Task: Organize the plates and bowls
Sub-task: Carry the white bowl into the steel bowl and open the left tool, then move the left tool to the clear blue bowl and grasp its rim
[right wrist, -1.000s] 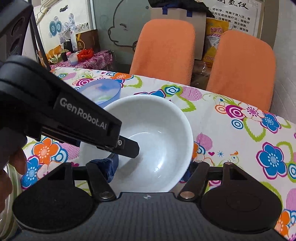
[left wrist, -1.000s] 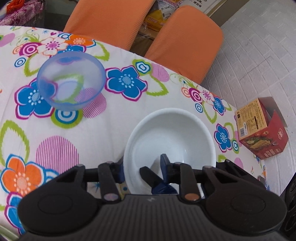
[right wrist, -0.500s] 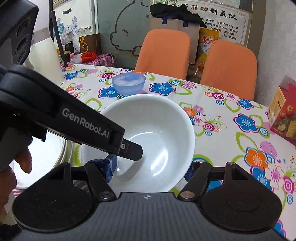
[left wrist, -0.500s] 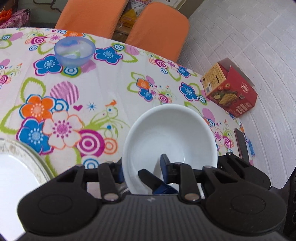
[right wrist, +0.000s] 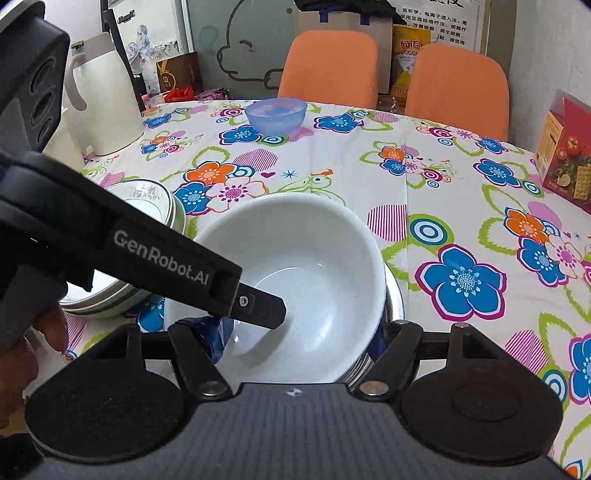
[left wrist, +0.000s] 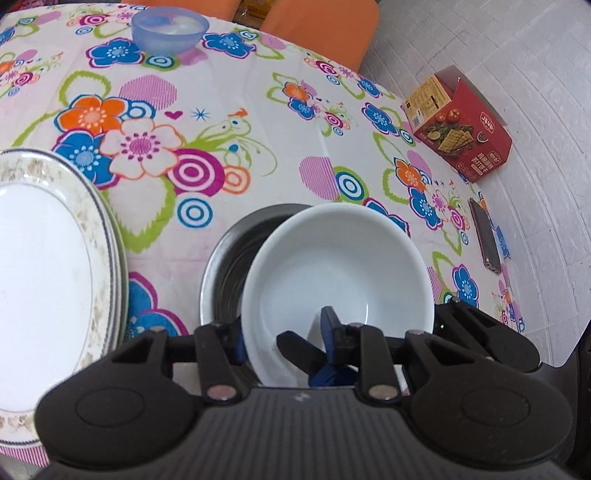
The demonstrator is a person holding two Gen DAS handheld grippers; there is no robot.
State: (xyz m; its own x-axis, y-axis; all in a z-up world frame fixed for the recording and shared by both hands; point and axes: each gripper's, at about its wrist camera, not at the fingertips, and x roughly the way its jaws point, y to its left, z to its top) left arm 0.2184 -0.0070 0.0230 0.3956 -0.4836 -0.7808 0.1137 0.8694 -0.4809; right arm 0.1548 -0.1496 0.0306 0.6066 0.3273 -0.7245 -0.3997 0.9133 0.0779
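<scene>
Left gripper [left wrist: 284,341] clamped on white bowl [left wrist: 338,271] rim; bowl has travelled from beside the far blue bowl [left wrist: 170,27] to over the near steel bowl [left wrist: 225,266], right of plate stack [left wrist: 55,266]. Right gripper [right wrist: 295,332] jaws wide, empty. Nesting looks next.

Floral-clothed table [left wrist: 295,155] — plates [left wrist: 55,266], blue bowl [left wrist: 168,29], red box [left wrist: 461,122], phone [left wrist: 485,236].

1. Bench covered by white floral-print cloth [left wrist: 258,177].
2. Red cardboard cracker box [left wrist: 461,125] at the bench's right edge; dark flat phone [left wrist: 485,236] nearer, apart from it.
3. White plastic kettle [right wrist: 101,96] far left.
4. Two orange upholstered chairs [right wrist: 330,66] behind the bench.
</scene>
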